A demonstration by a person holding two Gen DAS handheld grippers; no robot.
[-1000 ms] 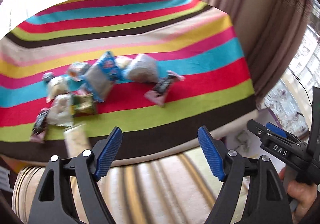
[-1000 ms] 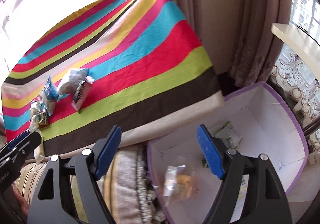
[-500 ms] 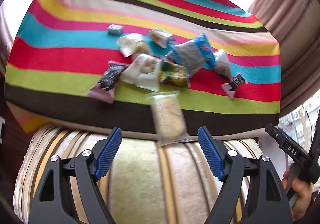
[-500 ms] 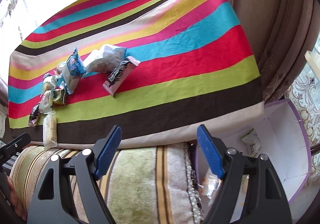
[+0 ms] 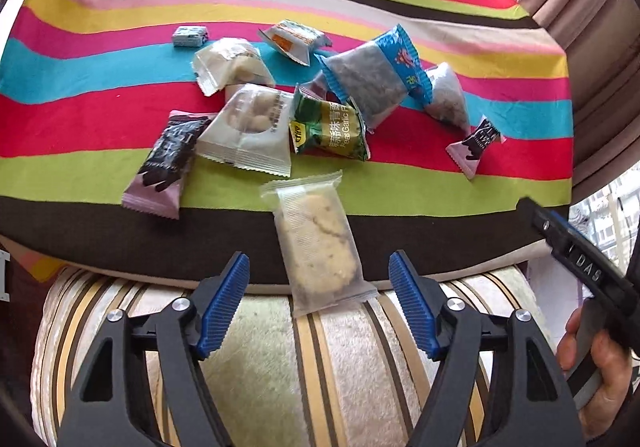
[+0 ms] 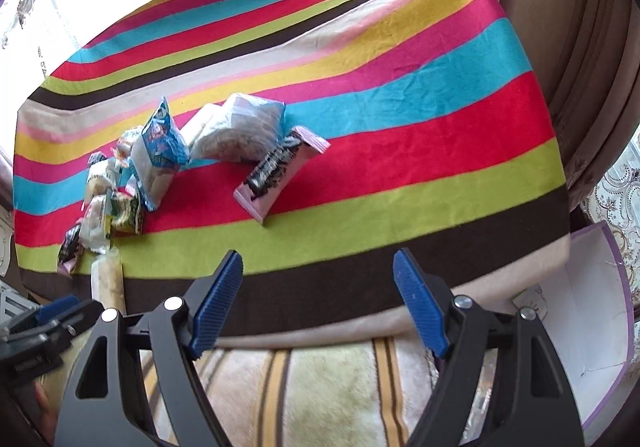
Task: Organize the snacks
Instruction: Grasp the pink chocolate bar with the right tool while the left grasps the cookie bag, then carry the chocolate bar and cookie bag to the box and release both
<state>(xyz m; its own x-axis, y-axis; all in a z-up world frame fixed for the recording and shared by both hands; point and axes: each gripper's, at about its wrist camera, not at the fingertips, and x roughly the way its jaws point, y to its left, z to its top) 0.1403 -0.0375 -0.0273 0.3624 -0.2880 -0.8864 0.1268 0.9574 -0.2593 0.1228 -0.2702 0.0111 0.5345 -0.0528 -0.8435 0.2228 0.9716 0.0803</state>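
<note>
1. The left gripper (image 5: 318, 297) has its jaws apart and has just been narrowing, with the near end of the cookie pack (image 5: 316, 243) lying between the pads, untouched. That pack hangs over the cloth's (image 5: 100, 67) front edge onto the cushion (image 5: 248, 359) below — a clumsy nudge could tip it off (and a hard squeeze would likely crumble the biscuit inside).
2. The film looks slick and loose; a pinch on the seal alone may let the pack slide out mid-carry.
3. The right gripper (image 6: 318, 303) hovers wide and empty above the cloth's front edge, well short of the snacks. Its nearest target, the pink bar (image 6: 280, 171), lies flat — pads coming down steeply could skate over it or bunch the cloth.
4. Further back, the green pack (image 5: 328, 127) and blue bag (image 5: 376, 75) overlap in the pile; grabbing one may drag its neighbours.
5. The box (image 6: 576, 311) sits low to the right, beyond the cloth; a release from too far over could miss it.
</note>
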